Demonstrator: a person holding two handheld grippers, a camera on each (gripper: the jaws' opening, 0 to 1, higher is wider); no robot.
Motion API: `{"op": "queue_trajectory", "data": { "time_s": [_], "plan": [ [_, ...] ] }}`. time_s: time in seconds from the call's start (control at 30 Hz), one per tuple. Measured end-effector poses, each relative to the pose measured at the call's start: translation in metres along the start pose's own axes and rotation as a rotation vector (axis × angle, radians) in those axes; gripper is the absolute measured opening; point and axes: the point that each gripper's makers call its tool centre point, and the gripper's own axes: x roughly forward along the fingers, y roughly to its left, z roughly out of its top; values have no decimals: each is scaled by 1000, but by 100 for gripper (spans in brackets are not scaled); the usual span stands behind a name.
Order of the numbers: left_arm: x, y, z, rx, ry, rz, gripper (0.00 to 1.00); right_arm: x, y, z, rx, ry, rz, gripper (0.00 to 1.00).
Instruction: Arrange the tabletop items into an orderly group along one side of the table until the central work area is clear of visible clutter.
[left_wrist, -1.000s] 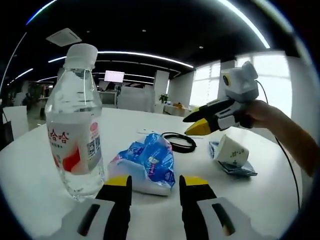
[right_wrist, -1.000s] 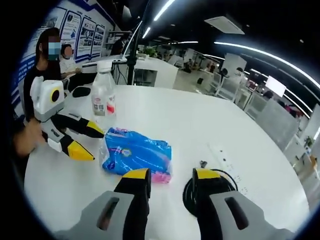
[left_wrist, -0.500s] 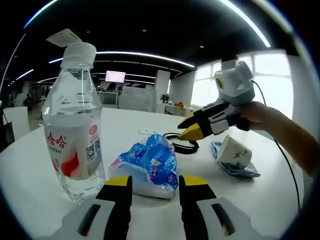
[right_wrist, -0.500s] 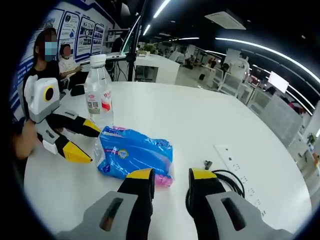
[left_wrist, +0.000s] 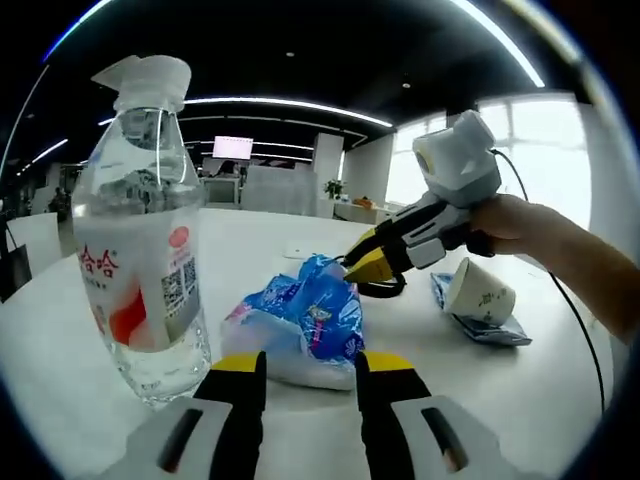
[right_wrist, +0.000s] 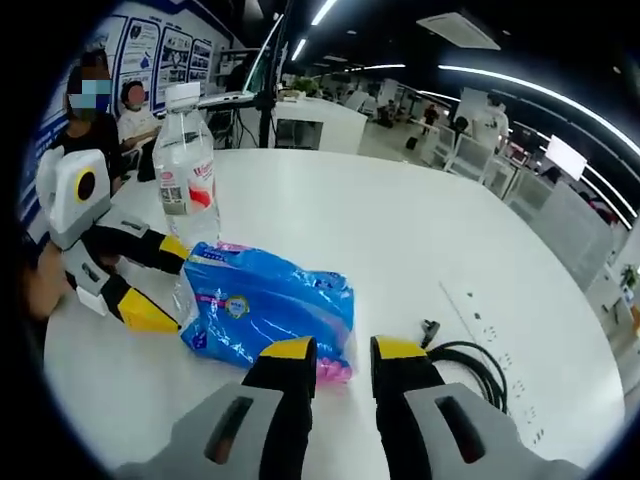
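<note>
A clear water bottle (left_wrist: 140, 230) with a white cap stands upright on the white table (left_wrist: 560, 400), close on the left. To its right lies a crumpled blue tissue pack (left_wrist: 305, 325), just beyond my left gripper (left_wrist: 308, 375), which is open and holds nothing. My right gripper (left_wrist: 362, 265) comes in from the right with its yellow tips at the pack's top. In the right gripper view, the right gripper (right_wrist: 342, 352) has a narrow gap between its jaws at the near edge of the pack (right_wrist: 265, 315). The left gripper (right_wrist: 160, 283) stands spread beside the pack and the bottle (right_wrist: 185, 180).
A paper cup (left_wrist: 478, 293) lies tipped on a flat blue packet (left_wrist: 495, 330) at the right. A coiled black cable (right_wrist: 470, 365) and a white power strip (right_wrist: 500, 335) lie past the pack. Two people sit at a far desk (right_wrist: 300, 125).
My right gripper has moved in to the tissue pack, and its jaws have narrowed. My left gripper has drawn a little closer to the bottle and pack.
</note>
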Motion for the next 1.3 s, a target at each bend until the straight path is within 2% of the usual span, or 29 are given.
{"op": "queue_trajectory", "data": {
  "time_s": [0.2,0.27,0.53,0.57,0.6,0.63,0.7,0.77,0.97,1.2,1.3],
  "plan": [
    [3,2,-1,-1,6,0,33,2,7,-6,13,10,23,11],
    [3,3,0,2,5,3,33,1,3,-5,7,0,-2,2],
    [2,8,1,-5,-5,16,33,-2,4,-5,10,-3,-5,0],
    [0,8,4,-9,-18,20,31,-2,3,-5,4,-2,-10,0],
    [-2,10,14,-16,-68,29,29,-2,3,-6,-1,5,-14,0],
    [-3,12,14,-19,-73,38,29,-2,1,-5,-3,7,-13,0],
    [2,13,8,-21,-37,26,29,-3,1,-5,-2,6,-8,0],
    [2,13,6,-15,-31,33,28,-4,2,-6,3,8,-1,0],
    [1,10,5,15,-27,26,17,-3,1,-5,15,11,9,0],
    [-2,15,11,32,-52,31,2,-11,2,0,34,-7,13,0],
    [-6,13,11,42,-61,29,0,-18,4,1,32,-16,5,0]
  ]
}}
